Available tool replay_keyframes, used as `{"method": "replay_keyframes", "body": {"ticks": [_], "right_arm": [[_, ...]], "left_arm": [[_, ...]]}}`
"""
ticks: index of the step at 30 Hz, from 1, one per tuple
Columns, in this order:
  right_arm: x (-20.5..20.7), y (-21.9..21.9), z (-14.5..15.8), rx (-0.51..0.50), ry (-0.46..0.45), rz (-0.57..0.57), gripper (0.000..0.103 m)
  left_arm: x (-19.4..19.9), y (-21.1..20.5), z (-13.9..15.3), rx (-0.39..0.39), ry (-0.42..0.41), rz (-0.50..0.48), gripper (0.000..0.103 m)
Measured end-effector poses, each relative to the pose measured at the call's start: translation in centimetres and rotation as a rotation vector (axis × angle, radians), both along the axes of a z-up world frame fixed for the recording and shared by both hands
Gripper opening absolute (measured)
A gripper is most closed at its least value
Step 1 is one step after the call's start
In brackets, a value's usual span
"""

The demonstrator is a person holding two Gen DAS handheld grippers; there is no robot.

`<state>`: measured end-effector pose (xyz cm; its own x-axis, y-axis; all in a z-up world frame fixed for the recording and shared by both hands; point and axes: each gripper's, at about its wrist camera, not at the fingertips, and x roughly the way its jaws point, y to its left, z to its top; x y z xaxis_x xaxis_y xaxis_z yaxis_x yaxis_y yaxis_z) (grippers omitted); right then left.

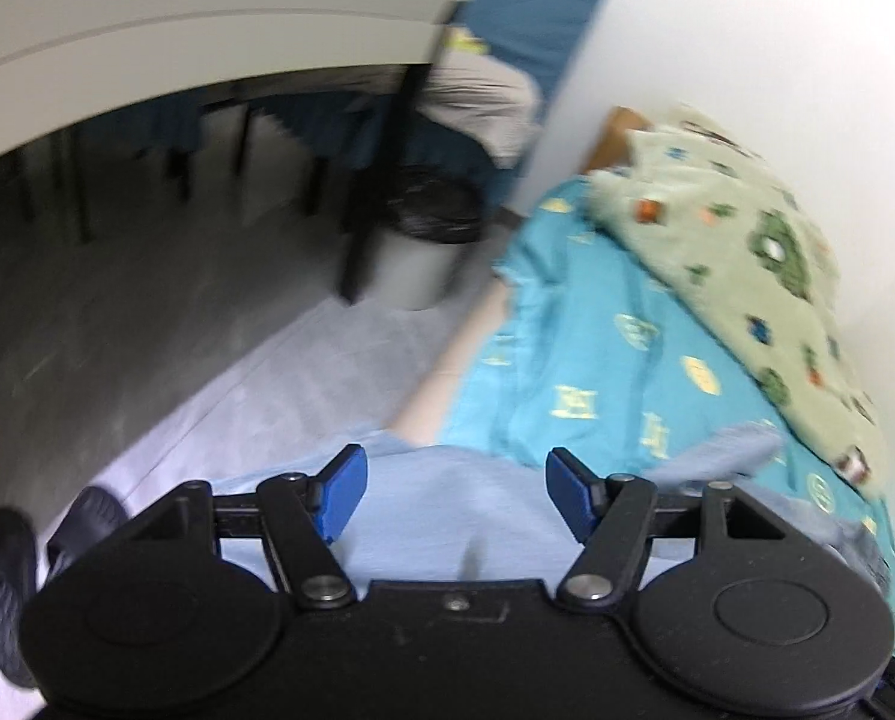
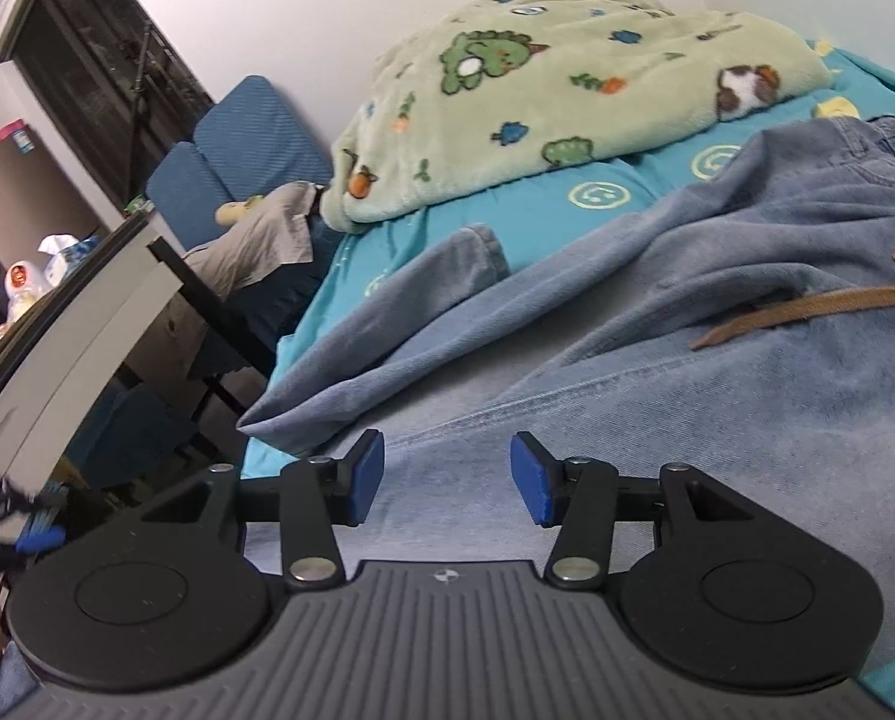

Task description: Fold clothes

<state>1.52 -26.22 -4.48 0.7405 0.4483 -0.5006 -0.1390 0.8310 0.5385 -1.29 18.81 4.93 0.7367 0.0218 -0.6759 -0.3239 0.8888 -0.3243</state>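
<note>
Light blue denim trousers (image 2: 717, 360) lie spread on a bed, with a brown drawstring (image 2: 807, 306) at the waist and one leg (image 2: 387, 324) reaching toward the bed's edge. My right gripper (image 2: 447, 477) hovers over the denim, open, with nothing between its blue pads. In the left wrist view, my left gripper (image 1: 456, 495) is open above the bed's edge. A pale blue fold of the trousers (image 1: 423, 480) lies below it, not pinched. The left gripper also shows as a blur (image 2: 33, 534) at the lower left of the right wrist view.
A green fleece blanket (image 1: 747, 252) (image 2: 537, 90) is heaped against the wall on the teal bedsheet (image 1: 597, 360) (image 2: 567, 210). Beside the bed stand a lined bin (image 1: 423, 246), a white desk (image 1: 147, 30) and a blue chair (image 2: 249, 144). Dark shoes (image 1: 9, 570) are on the floor.
</note>
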Motion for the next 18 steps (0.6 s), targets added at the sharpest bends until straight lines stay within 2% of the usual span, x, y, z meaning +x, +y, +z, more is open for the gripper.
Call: {"method": "replay_keyframes", "body": {"ticks": [11, 14, 18], "right_arm": [[0.7, 0.8, 0.0, -0.019, -0.042, 0.063, 0.051], [1.0, 1.3, 0.0, -0.041, -0.057, 0.090, 0.051], [1.0, 2.0, 0.1, -0.086, -0.093, 0.129, 0.052]], "left_arm": [[6.6, -11.1, 1.6, 0.057, -0.056, -0.208, 0.063], [7.8, -13.4, 0.8, 0.085, -0.062, -0.249, 0.063], [9.3, -14.0, -1.4, 0.030, -0.060, -0.265, 0.063]]}}
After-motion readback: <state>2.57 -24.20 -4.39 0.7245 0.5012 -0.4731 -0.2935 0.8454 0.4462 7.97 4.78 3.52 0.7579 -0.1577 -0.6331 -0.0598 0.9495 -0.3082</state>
